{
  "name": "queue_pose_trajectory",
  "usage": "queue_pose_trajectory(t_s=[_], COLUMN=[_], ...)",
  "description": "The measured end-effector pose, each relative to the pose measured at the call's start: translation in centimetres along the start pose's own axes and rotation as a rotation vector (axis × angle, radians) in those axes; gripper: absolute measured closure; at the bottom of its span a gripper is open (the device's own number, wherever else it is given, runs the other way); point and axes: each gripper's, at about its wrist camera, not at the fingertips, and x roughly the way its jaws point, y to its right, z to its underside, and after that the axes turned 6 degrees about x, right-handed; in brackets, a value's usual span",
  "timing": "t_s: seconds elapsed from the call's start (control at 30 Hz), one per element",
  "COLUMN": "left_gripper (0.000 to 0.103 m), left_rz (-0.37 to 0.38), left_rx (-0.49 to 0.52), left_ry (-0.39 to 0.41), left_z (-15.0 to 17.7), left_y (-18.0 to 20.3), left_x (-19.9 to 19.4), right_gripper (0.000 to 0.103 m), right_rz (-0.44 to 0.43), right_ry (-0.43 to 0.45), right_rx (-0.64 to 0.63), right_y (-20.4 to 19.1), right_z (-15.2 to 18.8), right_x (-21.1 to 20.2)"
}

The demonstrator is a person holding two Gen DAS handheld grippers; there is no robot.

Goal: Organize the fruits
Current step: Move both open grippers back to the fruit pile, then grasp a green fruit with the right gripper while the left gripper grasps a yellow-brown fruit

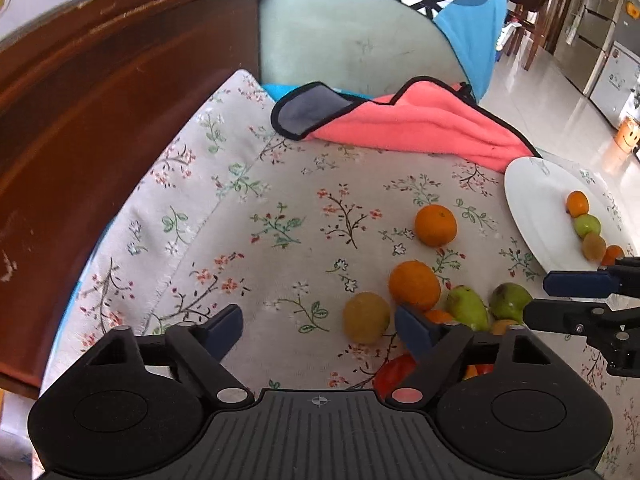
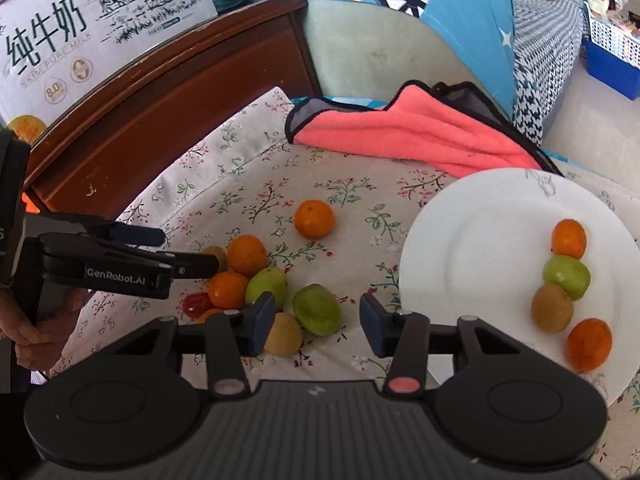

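Observation:
A white plate [image 2: 472,240] on the floral cloth holds a row of several fruits: an orange [image 2: 569,238], a green fruit [image 2: 566,277], a brownish fruit [image 2: 552,308] and another orange [image 2: 589,345]. Loose fruit lies left of it: oranges [image 2: 314,218], [image 2: 247,255], green fruits [image 2: 316,309], [image 2: 266,285], a yellow fruit [image 2: 285,335] and a red one [image 2: 197,305]. My right gripper [image 2: 318,322] is open and empty, just in front of the green fruit. My left gripper [image 1: 318,330] is open and empty, its right finger beside the yellow fruit [image 1: 366,317]. The plate also shows in the left wrist view [image 1: 536,200].
A pink towel [image 2: 408,132] lies at the back of the cloth. A dark wooden board [image 1: 100,120] runs along the left. A milk carton box [image 2: 80,28] stands behind it. A green cushion and blue cloth [image 2: 452,12] sit behind.

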Motion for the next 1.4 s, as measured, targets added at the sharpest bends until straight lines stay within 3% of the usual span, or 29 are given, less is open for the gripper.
queue_pose_trajectory(t_s=[0.37,0.83,0.97,1.13,1.33,1.4], left_gripper=[0.052,0.062,0.078,0.078,0.076,0.075], left_rz=[0.094,0.092,0.110,0.104,0.092,0.083], left_rx=[-0.012,0.000,0.009,0.023,0.027,0.045], left_ry=[0.019,0.032,0.030,0.039,0.043,0.043], left_z=[0.3,0.1,0.2,0.4,0.5,0.5], left_y=[0.1,0.8,1.3,1.5,1.6,1.9], left_x=[0.4,0.7,0.7,0.5,0.6,0.6], right_gripper=[0.065,0.067,0.071,0.089,0.083,0.076], right_rz=[-0.031,-0.072,-0.078,-0.071,-0.070,-0.069], right_ry=[-0.025,-0.056,-0.048,-0.032,-0.029,-0.033], right_rx=[0.081,0.121,0.115,0.108,0.118,0.138], right_y=[0.5,0.3,0.2,0.2,0.3,0.5], right_z=[0.0,0.0,0.1,-0.2,-0.2,-0.3], right_x=[1.3,1.9,1.9,1.5,1.6,1.7])
